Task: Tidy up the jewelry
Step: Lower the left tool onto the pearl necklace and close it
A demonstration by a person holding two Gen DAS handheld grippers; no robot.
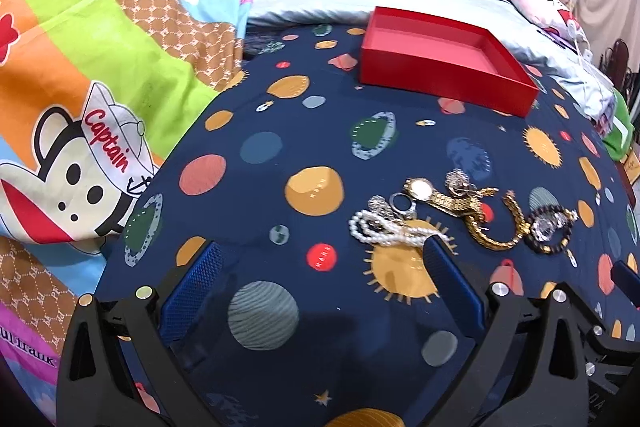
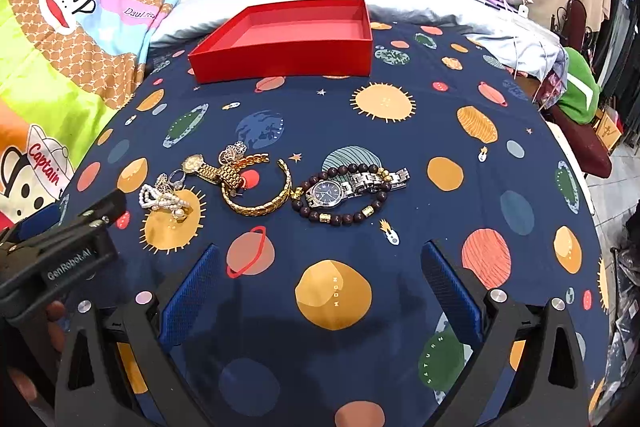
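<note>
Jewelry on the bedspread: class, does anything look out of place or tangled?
Yes. The red box sits empty while every piece lies loose on the cloth. The pearl strand is bunched up with a ring, and the silver watch lies inside the dark bead bracelet. Nothing looks broken.

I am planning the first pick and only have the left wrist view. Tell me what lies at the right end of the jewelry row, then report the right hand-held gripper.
Observer: A silver watch with a dark dial lies inside the loop of the dark bead bracelet.
Operator: Report its band.
Observer: The metal band runs off to the right, crossing the bead loop.
Operator: Now the gripper.
Observer: The right hand-held gripper is open with nothing between its fingers. It is over the planet-print cloth, short of the bracelet.
</note>
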